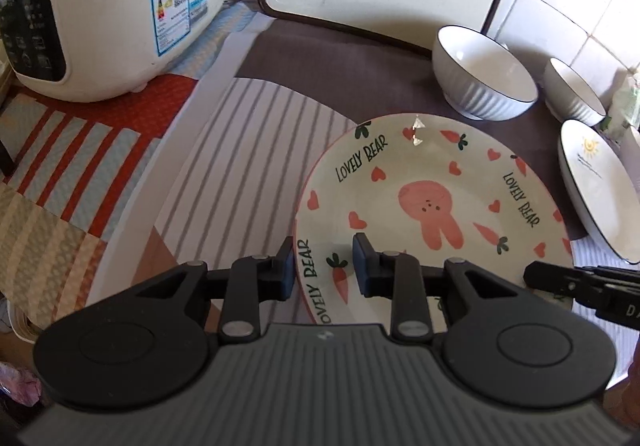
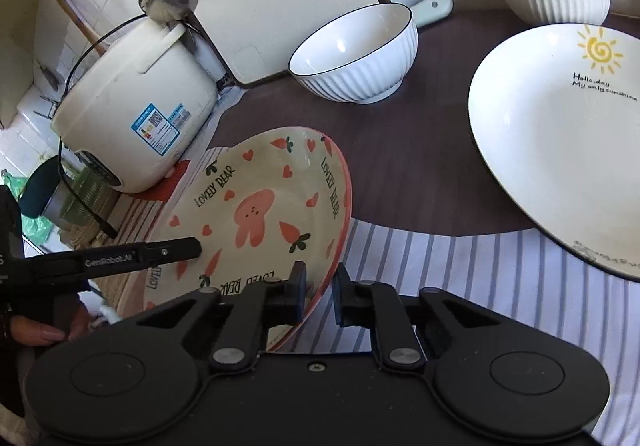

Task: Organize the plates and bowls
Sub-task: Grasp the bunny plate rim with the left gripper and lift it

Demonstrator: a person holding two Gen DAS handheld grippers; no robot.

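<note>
From the left wrist, our left gripper straddles the near rim of the bunny plate, jaws parted, pads not clearly pressing; striped cloth lies open to its left, ribbed bowls beyond.

From the right wrist, our right gripper brackets that plate's pink edge, grip uncertain. The plate sits tilted; the sunshine plate lies well apart on the table.

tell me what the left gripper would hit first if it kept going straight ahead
Probably the left gripper meets the cream round ceramic plate with a pink rabbit: its rim already sits between the open jaws, though depth is unclear.
</note>
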